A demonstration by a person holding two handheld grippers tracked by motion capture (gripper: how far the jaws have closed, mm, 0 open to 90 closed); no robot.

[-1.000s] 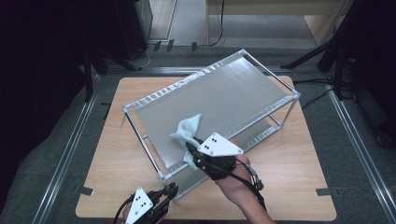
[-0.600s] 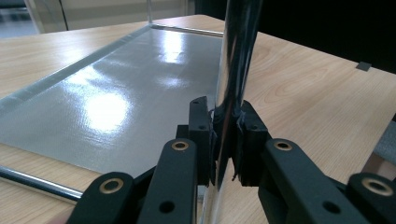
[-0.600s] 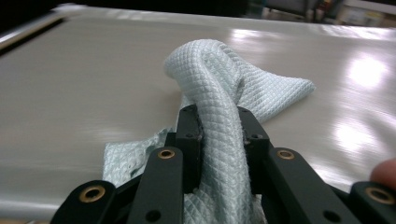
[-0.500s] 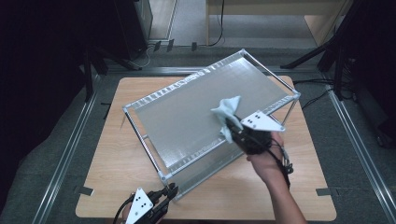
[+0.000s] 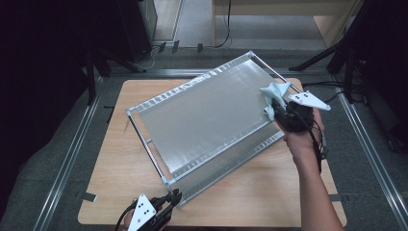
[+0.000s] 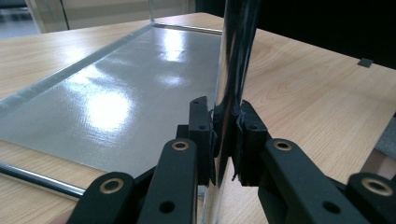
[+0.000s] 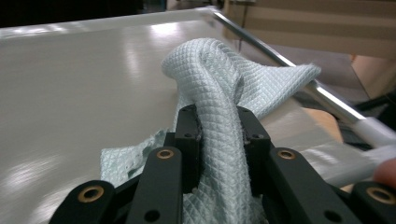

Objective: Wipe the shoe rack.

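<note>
cloth (image 5: 273, 95) slid right – right gripper (image 5: 278, 107) clamping it

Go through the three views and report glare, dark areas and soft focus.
High view: surroundings nearly black, the shelf top evenly lit. Left gripper view: bright glare patches on the lower shelf, and the chrome post mirrors the dark room. Right gripper view: the cloth is sharp, the background soft.

Wooden table (image 5: 120, 144) on grey floor (image 5: 57, 144)

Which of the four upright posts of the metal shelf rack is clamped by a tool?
The corner post nearest the person, at the rack's near-left corner; the left tool is shut on it. No tool holds the other posts.
</note>
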